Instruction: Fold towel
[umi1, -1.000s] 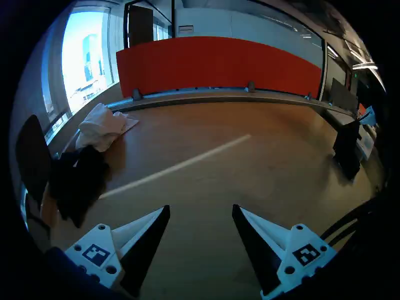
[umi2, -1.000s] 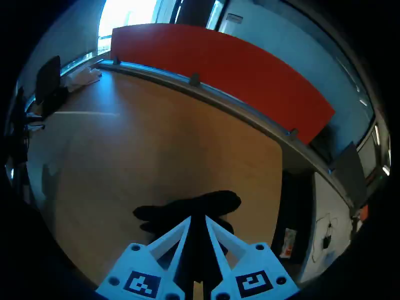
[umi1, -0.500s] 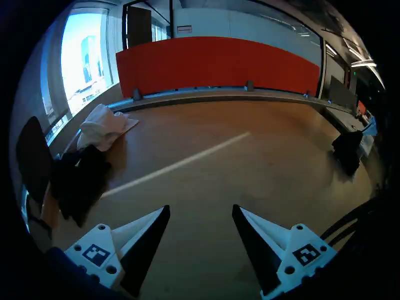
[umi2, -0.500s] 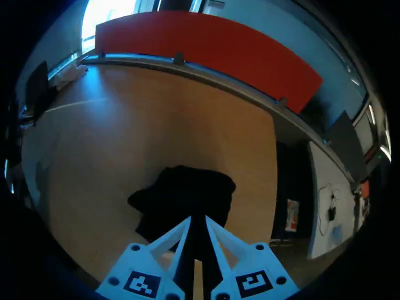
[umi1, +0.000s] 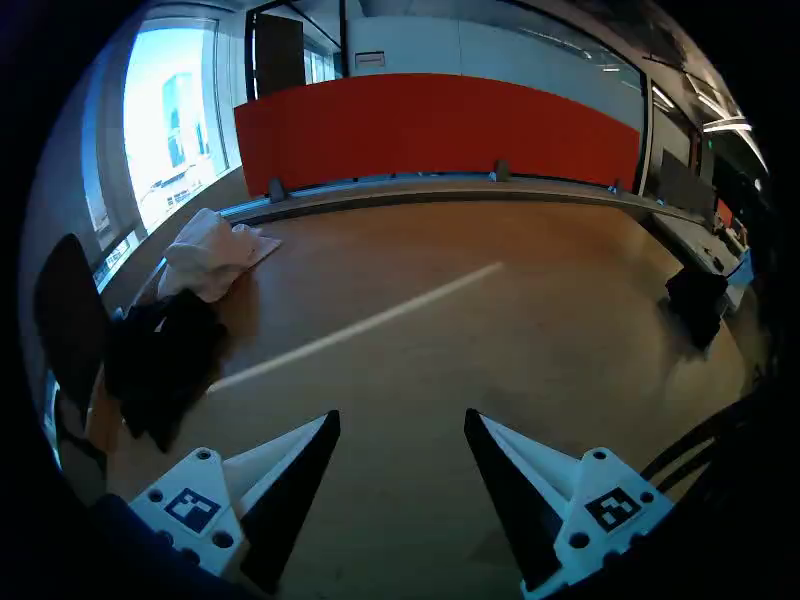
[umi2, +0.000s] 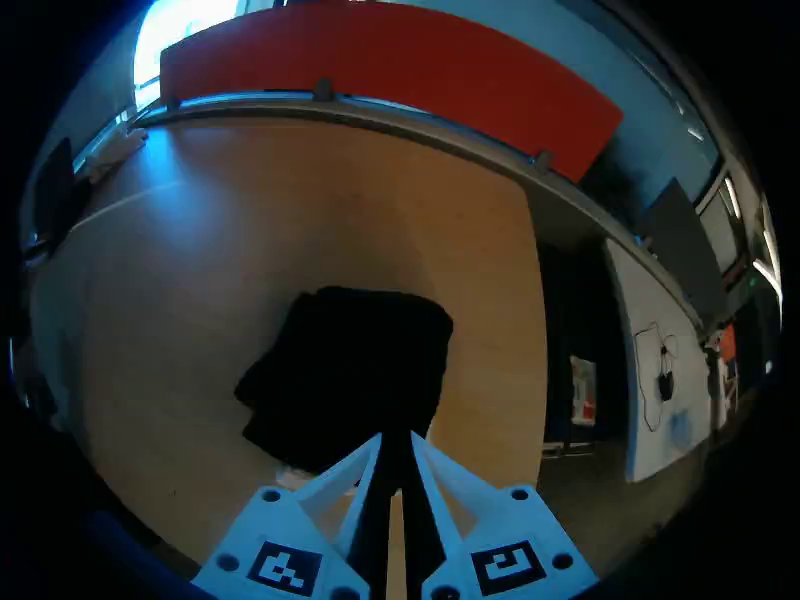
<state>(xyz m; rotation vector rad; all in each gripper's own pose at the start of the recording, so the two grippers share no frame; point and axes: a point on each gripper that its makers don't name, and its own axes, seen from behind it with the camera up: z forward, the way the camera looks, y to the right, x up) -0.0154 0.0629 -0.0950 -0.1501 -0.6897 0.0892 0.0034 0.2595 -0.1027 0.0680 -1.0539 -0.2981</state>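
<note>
The black cloth towel (umi2: 350, 370) extends straight ahead from the right gripper (umi2: 397, 445), closed narrowly on its near edge; the wide-open left gripper (umi1: 400, 420) is farther off.

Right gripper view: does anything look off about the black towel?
Yes. The black towel, pinched in the right gripper, looks lopsided: a flap juts out at its lower left, so its edges are not squared up.
</note>
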